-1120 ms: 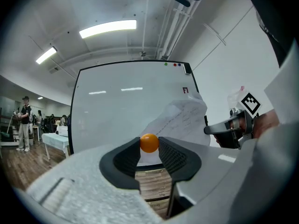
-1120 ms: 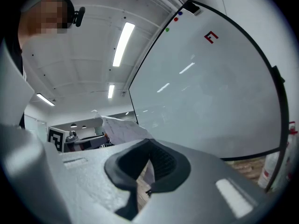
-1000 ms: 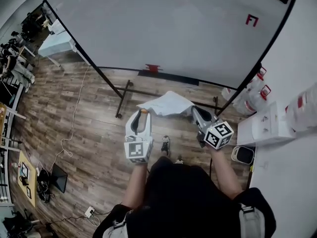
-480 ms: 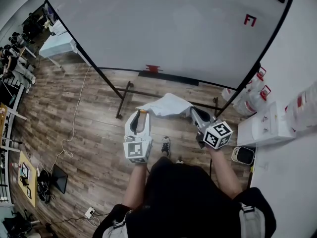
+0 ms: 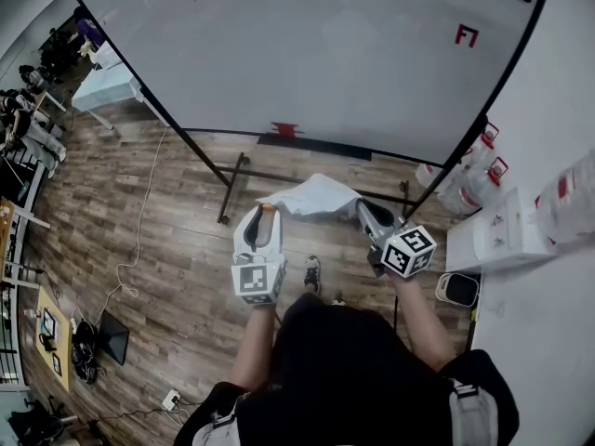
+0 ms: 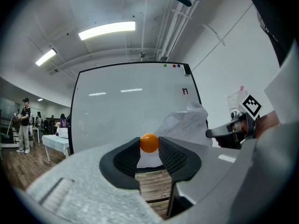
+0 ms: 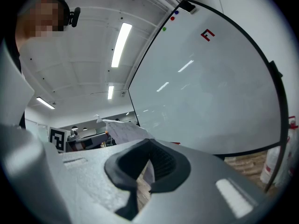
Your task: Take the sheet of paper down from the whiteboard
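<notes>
Tongs on the left hand (image 5: 267, 212) are pinched on a small orange ball-shaped piece (image 6: 149, 143), gripped right at the tips. It is probably a magnet that pinned the paper up, and carrying it off would be the reason for this grip. White paper shows just behind and below it, but I cannot tell whether a corner is caught there too. The right tongs (image 7: 148, 147) are closed nearly tight on an edge of the crumpled white sheet of paper (image 5: 311, 196), which rises from between their pads. Both tongs point level. The sheet hangs loosely between them in front of the person's body, likely so that one side supports it while the other minds the orange piece. It sags and creases in the middle, so it is slack and not stretched. Beyond it stands the large white whiteboard on a black frame (image 5: 316, 54), well apart from the sheet and bare except for a small red mark (image 5: 469, 36) near its upper right. Judging by this, the sheet is already off the board. Below lies the brown wood-plank floor (image 5: 177, 240).
</notes>
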A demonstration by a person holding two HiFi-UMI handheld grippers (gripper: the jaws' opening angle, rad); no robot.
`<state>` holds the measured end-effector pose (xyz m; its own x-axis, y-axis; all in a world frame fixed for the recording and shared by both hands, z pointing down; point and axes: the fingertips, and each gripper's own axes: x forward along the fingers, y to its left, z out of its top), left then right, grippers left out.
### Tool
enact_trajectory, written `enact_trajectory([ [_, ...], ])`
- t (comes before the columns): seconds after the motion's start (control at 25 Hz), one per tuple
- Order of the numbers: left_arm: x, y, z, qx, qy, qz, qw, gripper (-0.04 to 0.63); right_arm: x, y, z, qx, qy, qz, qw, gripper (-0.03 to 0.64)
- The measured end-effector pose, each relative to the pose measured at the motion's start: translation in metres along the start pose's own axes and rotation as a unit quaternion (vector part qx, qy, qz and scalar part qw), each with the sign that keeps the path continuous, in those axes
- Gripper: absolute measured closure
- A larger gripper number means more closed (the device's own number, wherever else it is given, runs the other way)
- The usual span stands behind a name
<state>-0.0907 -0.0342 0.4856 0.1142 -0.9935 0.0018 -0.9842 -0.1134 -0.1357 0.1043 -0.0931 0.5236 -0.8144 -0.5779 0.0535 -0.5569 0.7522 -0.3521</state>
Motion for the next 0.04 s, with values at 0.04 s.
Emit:
enact_trajectory([
  [0.04, 0.0003, 0.0001, -0.0003, 0.000, 0.000, -0.001, 1.0000, 0.462, 0.0004, 0.0001, -0.0001, 0.001, 0.000, 0.000, 1.000, 0.614],
])
